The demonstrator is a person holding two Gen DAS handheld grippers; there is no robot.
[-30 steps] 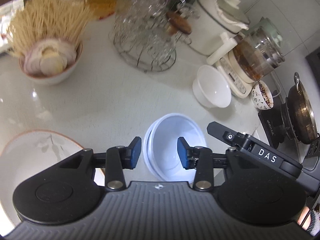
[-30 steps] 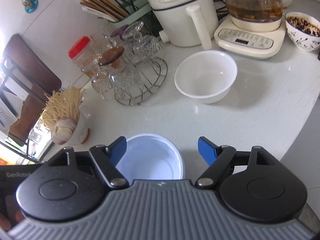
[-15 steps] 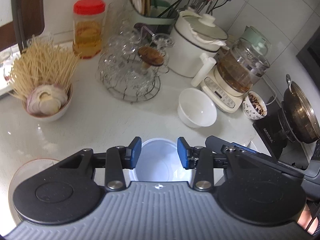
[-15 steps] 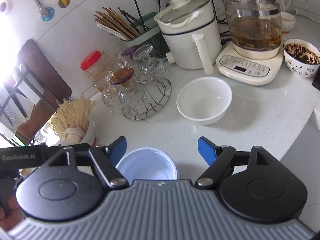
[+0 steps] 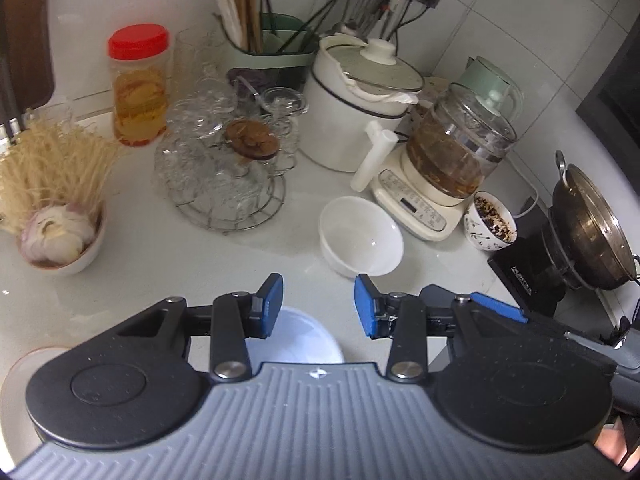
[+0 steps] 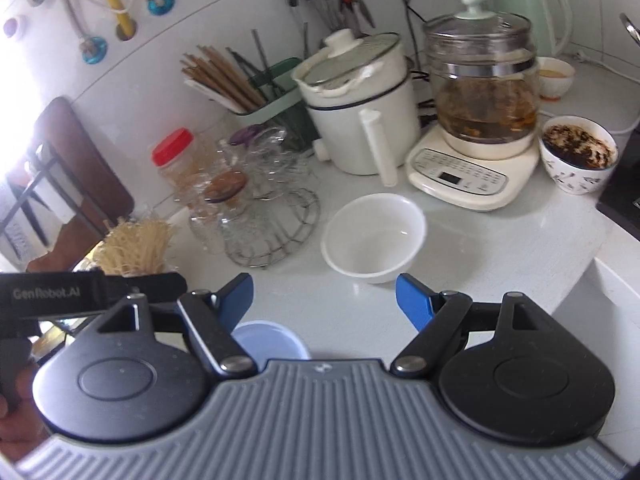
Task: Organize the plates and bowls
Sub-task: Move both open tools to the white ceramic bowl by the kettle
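Observation:
A pale blue bowl (image 5: 296,338) sits on the white counter just below my left gripper (image 5: 319,306), which is open and empty above it. It also shows in the right wrist view (image 6: 272,340), near the left finger of my right gripper (image 6: 325,299), which is wide open and empty. An empty white bowl (image 5: 360,234) stands farther back in front of the kettle base; it also shows in the right wrist view (image 6: 374,236). The rim of a patterned plate (image 5: 24,364) shows at the lower left edge.
A wire rack of glass cups (image 5: 224,176), a bowl with noodles and garlic (image 5: 60,236), a red-lidded jar (image 5: 138,84), a white pot (image 5: 360,108), a glass kettle (image 5: 452,160), a patterned bowl (image 5: 490,220) and a wok on a burner (image 5: 584,224) crowd the counter.
Both grippers have pulled up and back from the blue bowl, which now sits lower in each view. More of the back wall and counter shows. Both grippers stay open.

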